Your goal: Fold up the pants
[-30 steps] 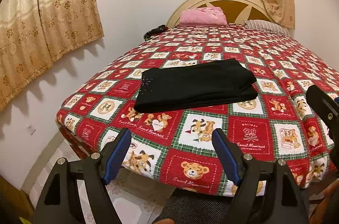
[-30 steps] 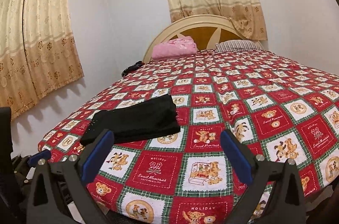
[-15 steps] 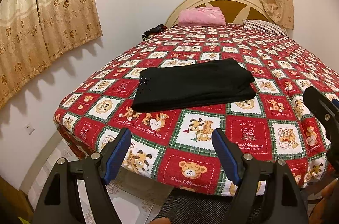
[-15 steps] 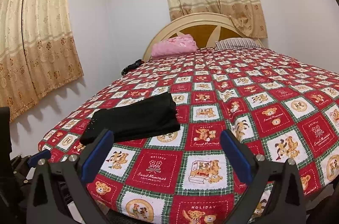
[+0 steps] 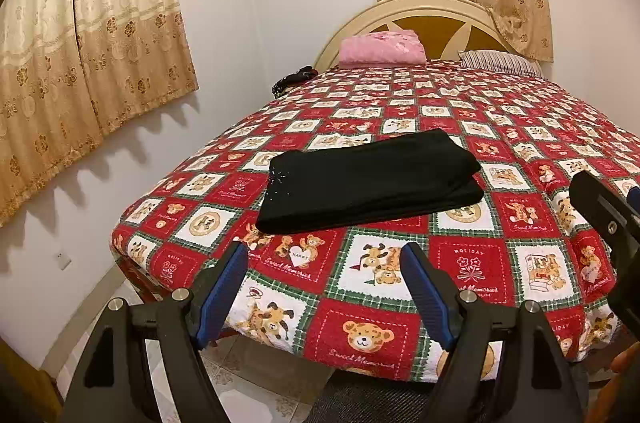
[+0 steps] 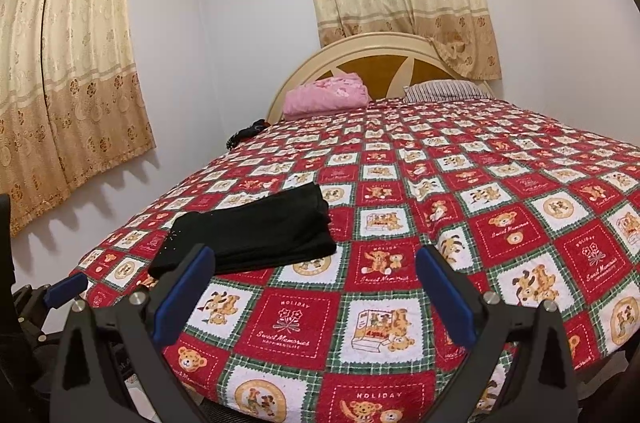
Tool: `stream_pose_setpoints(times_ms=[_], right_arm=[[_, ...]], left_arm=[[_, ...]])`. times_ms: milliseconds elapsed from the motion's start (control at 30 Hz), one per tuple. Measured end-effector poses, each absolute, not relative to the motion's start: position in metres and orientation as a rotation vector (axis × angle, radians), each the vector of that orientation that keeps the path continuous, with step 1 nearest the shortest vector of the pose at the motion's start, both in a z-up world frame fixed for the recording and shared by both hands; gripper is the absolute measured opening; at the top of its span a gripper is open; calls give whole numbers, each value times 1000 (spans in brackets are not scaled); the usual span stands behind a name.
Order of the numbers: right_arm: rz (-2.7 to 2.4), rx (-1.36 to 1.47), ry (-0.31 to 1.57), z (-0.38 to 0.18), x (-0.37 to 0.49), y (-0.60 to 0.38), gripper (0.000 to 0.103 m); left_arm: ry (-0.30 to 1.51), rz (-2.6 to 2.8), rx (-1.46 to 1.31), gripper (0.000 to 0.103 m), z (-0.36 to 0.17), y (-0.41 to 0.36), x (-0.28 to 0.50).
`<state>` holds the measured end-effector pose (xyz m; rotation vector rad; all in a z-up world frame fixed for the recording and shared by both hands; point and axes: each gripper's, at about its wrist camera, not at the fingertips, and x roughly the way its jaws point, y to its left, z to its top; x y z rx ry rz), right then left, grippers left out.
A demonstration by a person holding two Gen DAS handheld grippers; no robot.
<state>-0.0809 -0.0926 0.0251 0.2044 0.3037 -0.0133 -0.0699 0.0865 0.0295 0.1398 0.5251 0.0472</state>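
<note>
Left wrist view: the black fabric pants [image 5: 370, 185] lie as a flat, layered rectangular stack on the red, green and white teddy-bear patchwork bedspread [image 5: 440, 263], near the foot corner of the bed on its left side. The left hand-held gripper [image 5: 324, 287] hangs short of the bed's foot edge with its blue pads wide apart and nothing between them, well clear of the cloth. By the look of the neat stack, the folding seems essentially done, and this moment reads as the stand-off after the last fold. If anything remains, the next move would call for reaching forward over the foot edge to square an edge or press the stack flat; otherwise nothing more is needed.

This view alone shows the tiled floor below the bed's corner and the black body of the right hand-held gripper [image 5: 612, 235] at the frame's right edge. The right wrist view shows instead the right hand-held gripper [image 6: 314, 289] head-on, pads equally wide and empty, with the pants off to its left, and the stack's layered right-hand end more plainly. It also catches a blue pad of the left tool at its left edge.
</note>
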Motion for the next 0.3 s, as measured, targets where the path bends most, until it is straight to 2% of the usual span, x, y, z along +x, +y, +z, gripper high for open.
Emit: stream_pose_setpoints(times_ms=[300], right_arm=[[-18, 207, 305, 26, -80, -94, 103]], left_arm=[[526, 8, 128, 80, 31, 87, -71]])
